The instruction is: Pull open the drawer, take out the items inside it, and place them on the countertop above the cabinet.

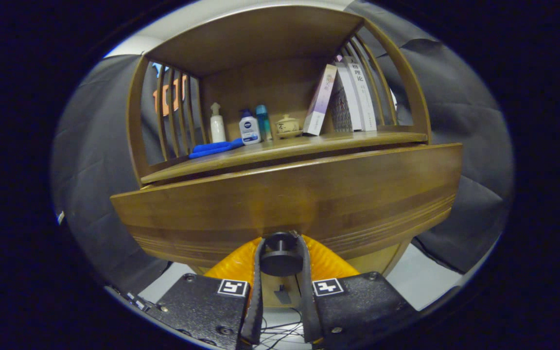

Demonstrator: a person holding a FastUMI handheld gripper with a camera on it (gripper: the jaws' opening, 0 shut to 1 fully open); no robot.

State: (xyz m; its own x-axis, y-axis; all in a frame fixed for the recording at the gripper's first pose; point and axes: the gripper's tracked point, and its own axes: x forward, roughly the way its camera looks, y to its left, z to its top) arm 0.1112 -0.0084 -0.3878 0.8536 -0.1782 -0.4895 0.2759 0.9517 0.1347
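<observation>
The tool is clenched on the round dark knob at the middle of the drawer front, just below the tabletop. The drawer looks stiff, solid wood; the knob is the one place to hold, likely slippery

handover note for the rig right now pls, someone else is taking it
Tool: shut on the drawer knob, one finger on each side.
Drawer front: looks a little way out from the cabinet; its inside can't be seen, so the items are unknown.
Countertop: already holds bottles, a blue cloth, a small lidded pot and books.
Left: pull the drawer fully open, lift the items out, place them on the countertop.
</observation>
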